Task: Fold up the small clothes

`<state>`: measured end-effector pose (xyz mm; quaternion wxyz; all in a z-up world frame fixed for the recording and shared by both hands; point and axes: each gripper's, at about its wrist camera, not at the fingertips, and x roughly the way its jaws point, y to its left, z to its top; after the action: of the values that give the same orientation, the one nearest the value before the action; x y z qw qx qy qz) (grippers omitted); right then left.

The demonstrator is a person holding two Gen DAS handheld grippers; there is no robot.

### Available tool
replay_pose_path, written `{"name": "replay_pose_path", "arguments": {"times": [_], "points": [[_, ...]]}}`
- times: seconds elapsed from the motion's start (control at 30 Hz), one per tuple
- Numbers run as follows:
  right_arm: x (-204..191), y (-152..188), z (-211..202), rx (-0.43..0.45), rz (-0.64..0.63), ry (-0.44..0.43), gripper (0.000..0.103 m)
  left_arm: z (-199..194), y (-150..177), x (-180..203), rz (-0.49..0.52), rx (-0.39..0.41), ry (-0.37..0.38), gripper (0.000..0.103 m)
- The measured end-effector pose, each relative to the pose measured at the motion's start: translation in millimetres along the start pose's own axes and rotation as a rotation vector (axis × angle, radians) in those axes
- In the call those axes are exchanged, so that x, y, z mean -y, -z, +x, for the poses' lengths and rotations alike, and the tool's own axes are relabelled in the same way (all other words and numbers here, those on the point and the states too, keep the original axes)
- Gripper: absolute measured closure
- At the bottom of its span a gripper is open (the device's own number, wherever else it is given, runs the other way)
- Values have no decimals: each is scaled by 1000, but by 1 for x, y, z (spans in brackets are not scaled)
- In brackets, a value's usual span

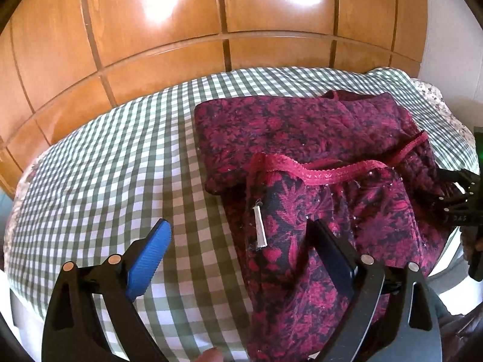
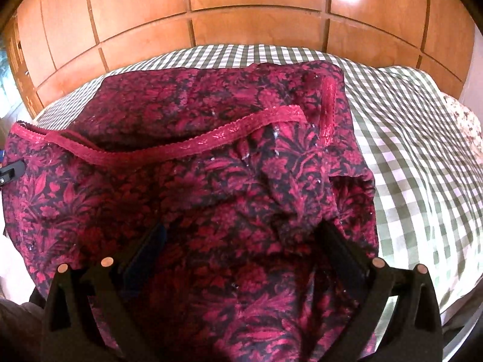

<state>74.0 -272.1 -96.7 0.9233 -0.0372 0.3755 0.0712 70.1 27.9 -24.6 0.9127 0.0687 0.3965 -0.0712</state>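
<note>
Garment (image 1: 302, 138), floral knit in crimson and dark navy, lies on green-check bedcover (image 1: 105, 166), near half lapped over far half, likely mid-fold. Lace trim (image 1: 320, 173) scalloped, edges opening; small white tag (image 1: 260, 226) on inside face. Left gripper (image 1: 241, 259) spread wide, blue ribbed pad (image 1: 148, 259) over bare cover, other finger over cloth. Right gripper (image 2: 238, 259) spread, fingers low over cloth, pinching nothing. Glossy wood-panelled wardrobe (image 1: 181, 30) behind.

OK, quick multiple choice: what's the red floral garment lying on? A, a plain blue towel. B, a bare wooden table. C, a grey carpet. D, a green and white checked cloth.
D: the red floral garment lies on a green and white checked cloth, whose checks show all around it in both wrist views.
</note>
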Motion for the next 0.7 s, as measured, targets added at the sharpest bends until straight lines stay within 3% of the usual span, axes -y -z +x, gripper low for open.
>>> {"name": "replay_pose_path", "arguments": {"times": [0.2, 0.37, 0.43, 0.5, 0.6, 0.7], "points": [[3, -11, -25, 52, -13, 0, 2, -6, 3, -2, -6, -9, 5, 10], [17, -14, -48, 126, -8, 57, 3, -26, 6, -17, -59, 12, 122, 17], [24, -15, -54, 148, 10, 72, 13, -36, 7, -26, -99, 34, 170, 18], [30, -17, -56, 153, 31, 76, 36, -42, 6, -32, -130, 55, 220, 21], [33, -23, -55, 158, 43, 68, 42, -43, 2, -30, -142, 63, 279, 21], [27, -29, -52, 167, 7, 83, 42, -40, -1, -19, -99, 60, 266, 21]]}}
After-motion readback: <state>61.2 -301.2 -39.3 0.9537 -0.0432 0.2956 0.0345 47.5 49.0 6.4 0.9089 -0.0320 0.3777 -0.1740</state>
